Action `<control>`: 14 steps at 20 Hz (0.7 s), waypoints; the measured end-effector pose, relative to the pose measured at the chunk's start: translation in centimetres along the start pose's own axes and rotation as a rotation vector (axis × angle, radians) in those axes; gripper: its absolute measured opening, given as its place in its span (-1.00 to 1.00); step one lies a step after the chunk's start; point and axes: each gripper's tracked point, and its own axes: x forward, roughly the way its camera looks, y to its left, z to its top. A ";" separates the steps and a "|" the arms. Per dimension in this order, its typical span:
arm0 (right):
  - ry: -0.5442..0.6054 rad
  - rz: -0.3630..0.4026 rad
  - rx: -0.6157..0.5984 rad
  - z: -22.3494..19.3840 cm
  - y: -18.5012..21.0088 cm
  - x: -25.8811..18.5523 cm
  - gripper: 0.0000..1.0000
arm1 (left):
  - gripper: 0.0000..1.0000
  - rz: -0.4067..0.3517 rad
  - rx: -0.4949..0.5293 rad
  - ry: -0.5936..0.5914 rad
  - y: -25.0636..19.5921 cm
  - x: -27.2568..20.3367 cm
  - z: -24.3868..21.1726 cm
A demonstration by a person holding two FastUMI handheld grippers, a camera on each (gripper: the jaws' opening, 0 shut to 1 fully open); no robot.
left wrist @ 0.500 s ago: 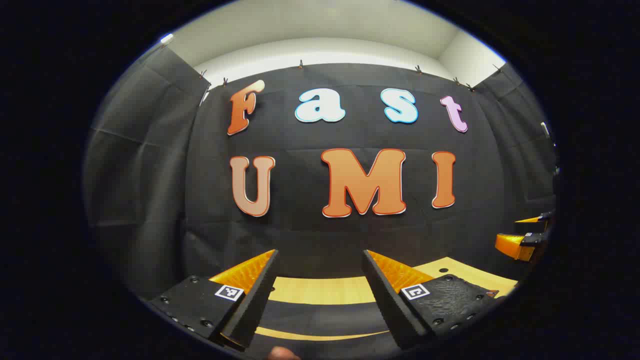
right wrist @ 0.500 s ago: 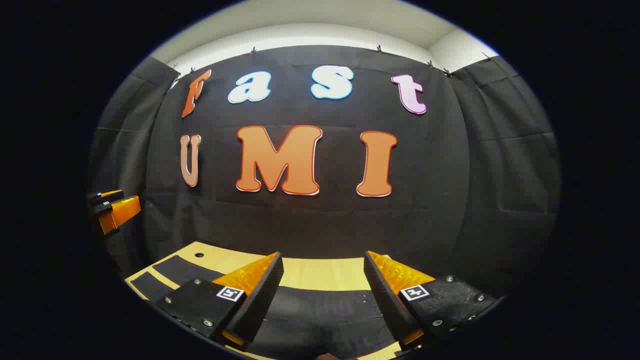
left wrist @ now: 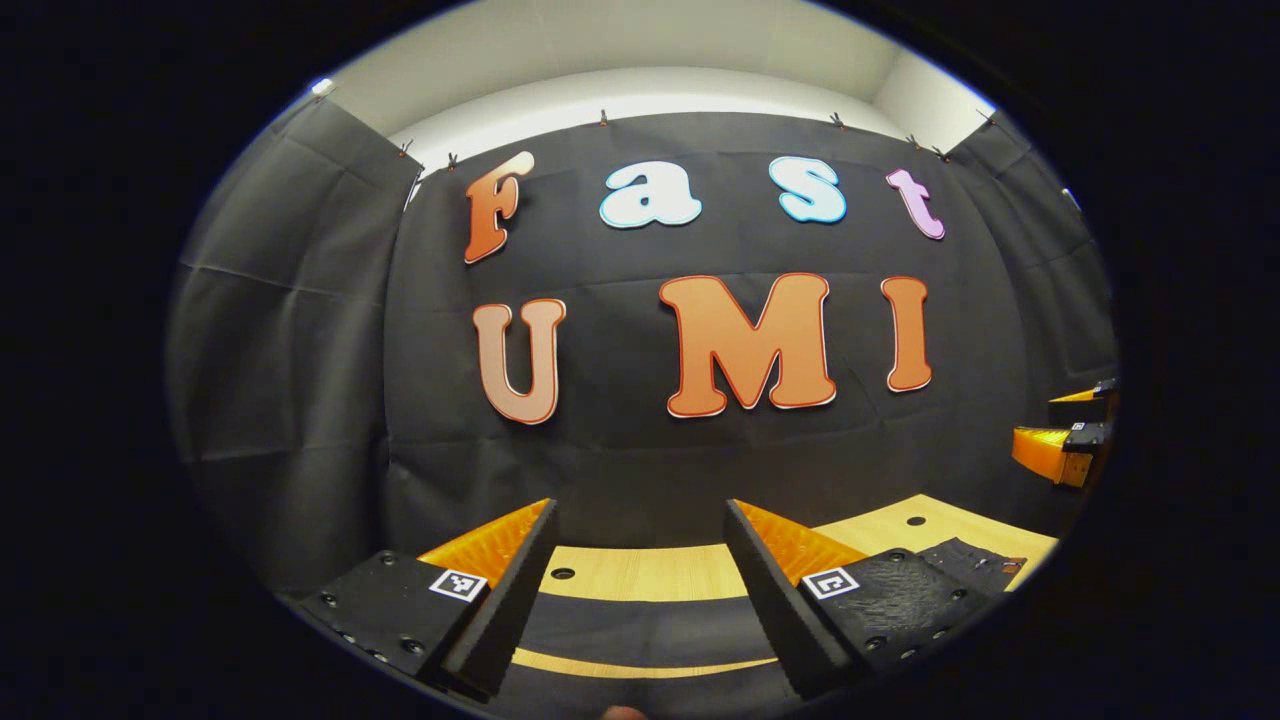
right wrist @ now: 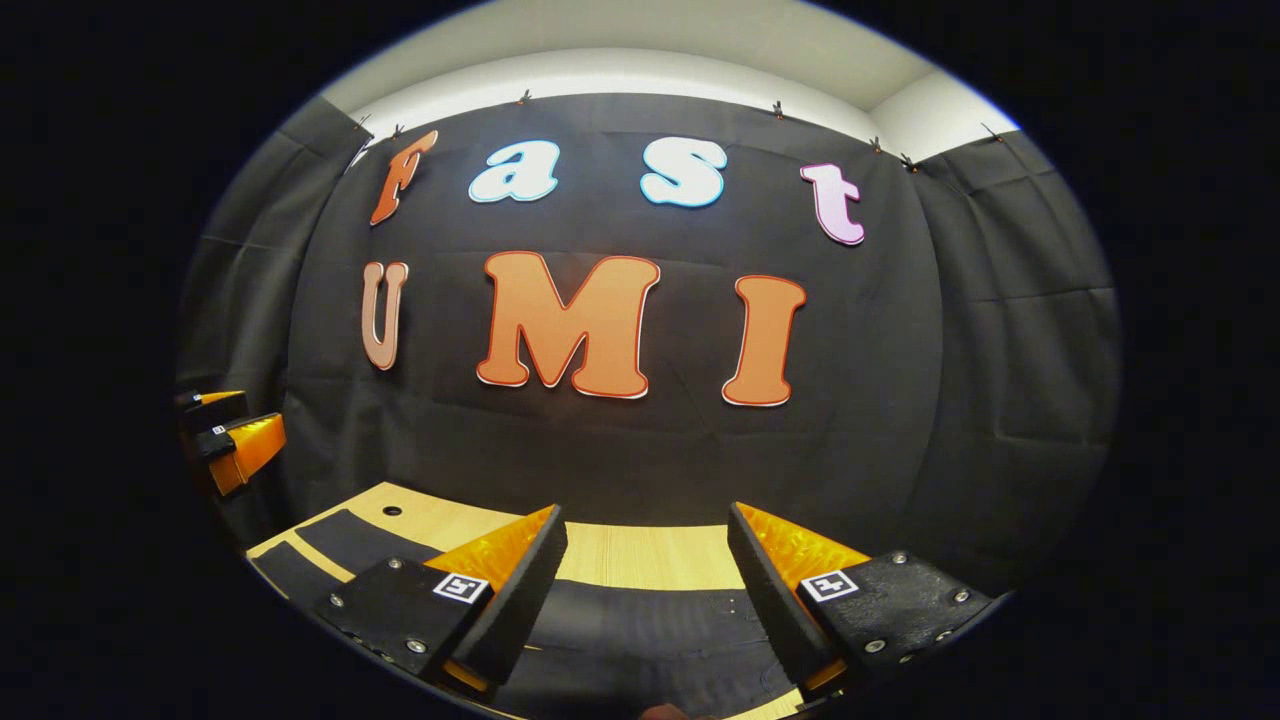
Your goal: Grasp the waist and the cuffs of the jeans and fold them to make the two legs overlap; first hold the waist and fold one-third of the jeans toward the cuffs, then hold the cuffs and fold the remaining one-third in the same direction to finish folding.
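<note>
Jeans, dark flat denim [right wrist: 640, 630], laid out on pale wooden table [right wrist: 640, 550], below and ahead of both grippers. Left gripper [left wrist: 640, 590] and right gripper [right wrist: 645, 590] held above, fingers spread, nothing gripped. Long axis seems crosswise; nearer hand can't be told.

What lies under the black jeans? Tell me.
A light wooden table shows past the far edge of the jeans, and in a strip between the dark cloth in the left gripper view. Whatever lies directly beneath the cloth is covered.
</note>
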 end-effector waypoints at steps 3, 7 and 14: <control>0.009 -0.001 0.007 -0.4 0.2 0.6 0.95 | 1.00 0.013 0.023 0.002 0.4 0.4 -0.7; 0.010 -0.002 0.020 -0.2 0.4 1.1 0.95 | 0.97 0.016 0.026 0.013 0.8 0.7 -1.3; 0.037 -0.013 0.013 -0.7 0.8 1.0 0.95 | 0.77 0.033 0.028 0.022 2.1 1.1 -2.1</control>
